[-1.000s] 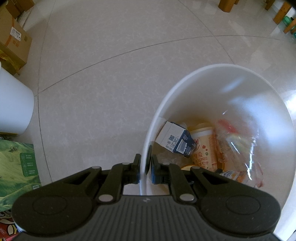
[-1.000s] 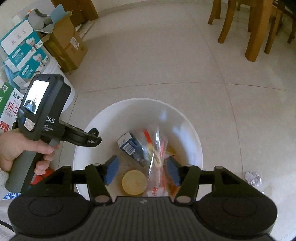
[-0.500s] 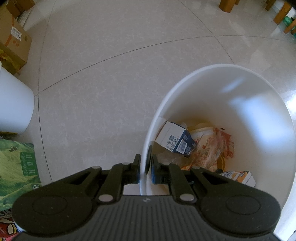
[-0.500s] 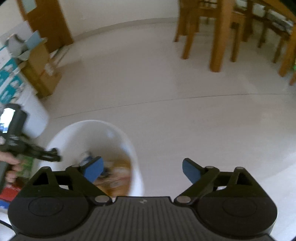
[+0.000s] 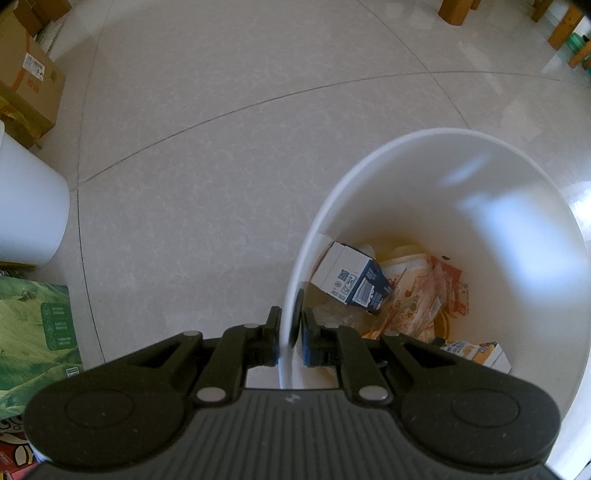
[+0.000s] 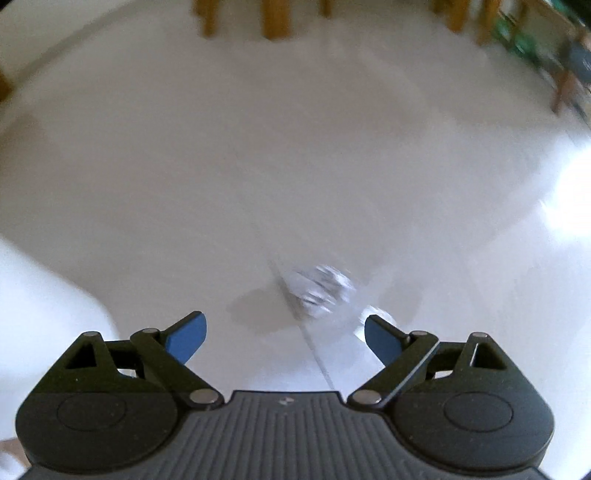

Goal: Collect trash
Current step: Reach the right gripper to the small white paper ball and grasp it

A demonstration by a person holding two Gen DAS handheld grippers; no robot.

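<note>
In the left wrist view my left gripper (image 5: 289,332) is shut on the near rim of a white bin (image 5: 369,173). Inside the bin lie a blue and white carton (image 5: 354,282), a paper cup (image 5: 406,258), an orange plastic wrapper (image 5: 439,291) and a small box (image 5: 476,350). In the blurred right wrist view my right gripper (image 6: 284,338) is open above the floor, with nothing between its blue pads. A crumpled silvery wrapper (image 6: 319,286) lies on the tiles just beyond the fingers, slightly right of centre. A small white scrap (image 6: 373,317) lies beside the right pad.
A second white bucket (image 5: 26,210) stands at the left, with cardboard boxes (image 5: 26,85) behind it and a green printed box (image 5: 33,332) in front. Wooden furniture legs (image 6: 273,18) stand at the far side of the tiled floor. The bin's white side (image 6: 37,314) fills the right view's left edge.
My right gripper let the clear wrapper fall into the bin, then swung right to above the crumpled wrapper on the floor. The left gripper has kept its hold on the rim.
</note>
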